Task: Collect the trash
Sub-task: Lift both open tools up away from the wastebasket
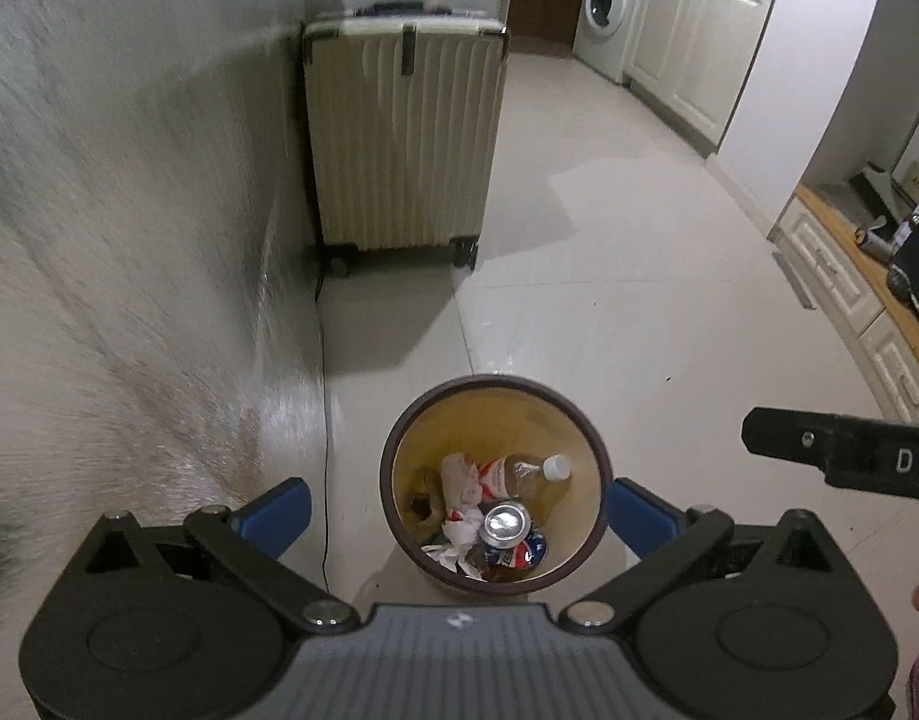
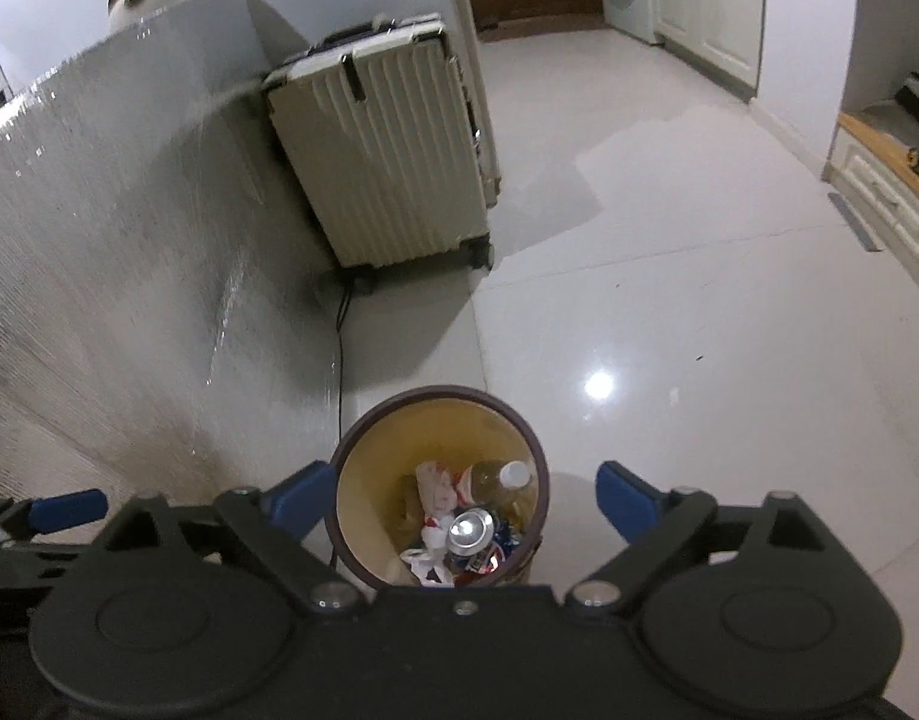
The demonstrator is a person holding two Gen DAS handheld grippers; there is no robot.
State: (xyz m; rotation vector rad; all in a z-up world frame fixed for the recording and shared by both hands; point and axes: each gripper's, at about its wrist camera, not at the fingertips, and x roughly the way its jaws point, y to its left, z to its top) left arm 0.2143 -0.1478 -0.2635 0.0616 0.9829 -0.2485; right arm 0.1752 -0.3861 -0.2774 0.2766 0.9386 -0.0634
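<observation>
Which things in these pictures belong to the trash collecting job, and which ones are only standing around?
Belong to the job:
- trash bin
- soda can inside it
- plastic bottle inside it
- crumpled wrappers inside it
- left claw and right claw, both open and empty above the bin

Just standing around:
- suitcase
- washing machine
- black cable on the floor

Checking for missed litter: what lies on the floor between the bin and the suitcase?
Bare tile in both wrist views between bin and suitcase; only a thin black cable along the wall.
</observation>
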